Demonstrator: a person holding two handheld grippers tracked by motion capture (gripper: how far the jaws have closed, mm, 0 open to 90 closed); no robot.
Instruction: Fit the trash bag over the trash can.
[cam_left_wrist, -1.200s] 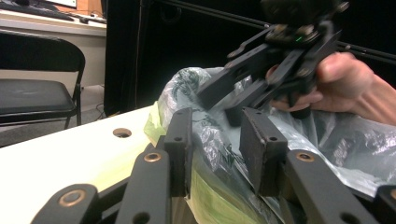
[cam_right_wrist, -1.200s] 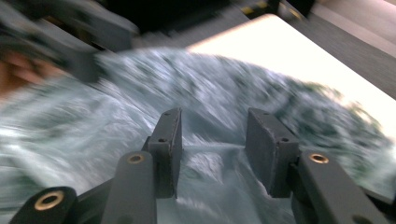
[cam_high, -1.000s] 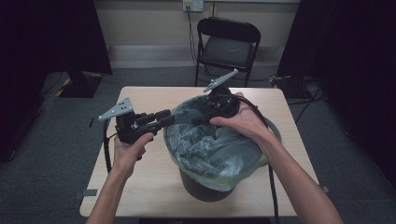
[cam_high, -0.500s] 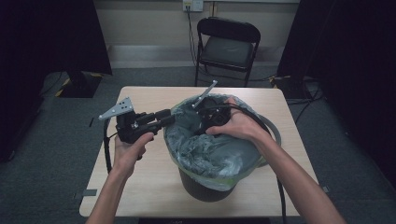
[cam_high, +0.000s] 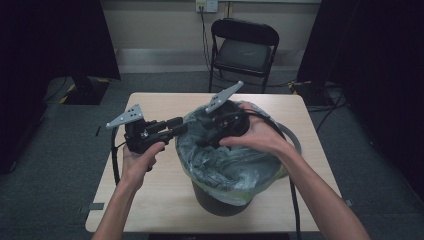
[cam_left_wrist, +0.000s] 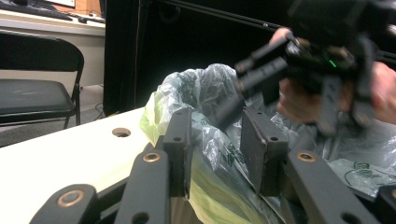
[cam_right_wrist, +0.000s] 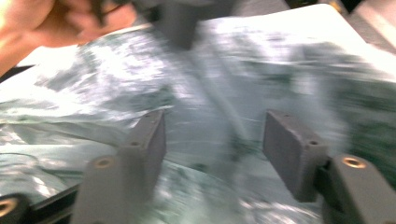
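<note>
Table: wooden table (cam_high: 150, 200) carrying a black bin (cam_high: 220, 200).
Bag: bin bag (cam_high: 235, 165) lining the bin, edge partly over the rim.
Left gripper (cam_left_wrist: 217, 140): clamped on the bag's edge.
Right gripper (cam_right_wrist: 212, 140): jaws spread, above the bag (blurred).
Left to do: smooth the remaining rim, I judge.

Your bin liner (cam_high: 235, 167), mid-fit in the dark bin (cam_high: 220, 200)

You have a translucent grey-green plastic bag, crumpled and open, draped over the rim of the round bin standing upright on the table; its left edge bunches up high, a yellowish fold showing.
</note>
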